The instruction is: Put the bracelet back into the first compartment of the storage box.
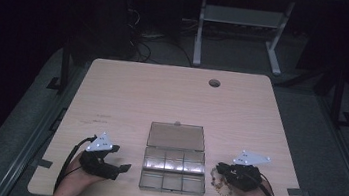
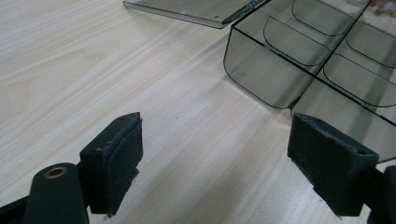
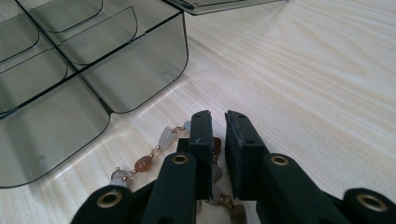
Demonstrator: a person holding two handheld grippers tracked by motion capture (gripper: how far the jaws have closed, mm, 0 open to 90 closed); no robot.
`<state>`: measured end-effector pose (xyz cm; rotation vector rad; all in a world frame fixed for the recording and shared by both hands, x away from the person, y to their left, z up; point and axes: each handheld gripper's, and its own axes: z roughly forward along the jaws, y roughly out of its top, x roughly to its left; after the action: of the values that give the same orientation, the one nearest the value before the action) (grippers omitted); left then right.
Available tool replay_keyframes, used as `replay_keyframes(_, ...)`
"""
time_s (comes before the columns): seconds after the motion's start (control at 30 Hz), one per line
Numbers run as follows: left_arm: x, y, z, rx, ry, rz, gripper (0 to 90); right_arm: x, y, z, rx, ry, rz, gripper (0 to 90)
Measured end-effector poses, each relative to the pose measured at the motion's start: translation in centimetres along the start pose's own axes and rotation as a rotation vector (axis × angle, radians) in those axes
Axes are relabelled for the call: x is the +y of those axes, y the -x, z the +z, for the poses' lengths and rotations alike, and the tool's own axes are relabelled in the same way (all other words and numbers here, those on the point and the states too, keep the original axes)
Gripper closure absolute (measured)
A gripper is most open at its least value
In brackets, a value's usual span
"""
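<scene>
The pale wood-grain surface (image 1: 172,98) carries a smoky clear plastic organiser box (image 1: 172,170) with six round-cornered compartments, its flat lid (image 1: 176,136) swung open and lying behind it. All the compartments that can be seen look empty, so the sorting seems barely begun: the lid is off, and the piece is not yet lifted.

The left tool (image 2: 215,163), black with worn foam pads, hovers wide open over bare wood beside the box, gripping nothing.

The right tool (image 3: 218,140) sits just right of the box with its jaws nearly together over a beaded bracelet of white, amber and rust stones on gold links (image 3: 144,161). The strand runs between the pads, apparently pinched, while most of it lies on the wood.
</scene>
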<state>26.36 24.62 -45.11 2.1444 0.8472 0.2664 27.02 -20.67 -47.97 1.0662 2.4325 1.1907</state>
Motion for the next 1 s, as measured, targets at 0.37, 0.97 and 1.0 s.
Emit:
replay_keyframes(0.37,0.0,0.0,0.1,-0.004,-0.017,0.009,17.5,0.1,0.0,0.1,0.001,-0.004,0.012,84.7)
replay_keyframes(0.97,-0.1,-0.2,0.2,-0.002,-0.029,0.013,17.8,0.8,0.3,-1.9,0.034,0.07,0.01,85.0)
replay_keyframes(1.0,-0.1,-0.2,0.1,-0.001,-0.028,0.013,17.7,0.8,0.3,-2.0,0.036,0.075,0.011,85.0)
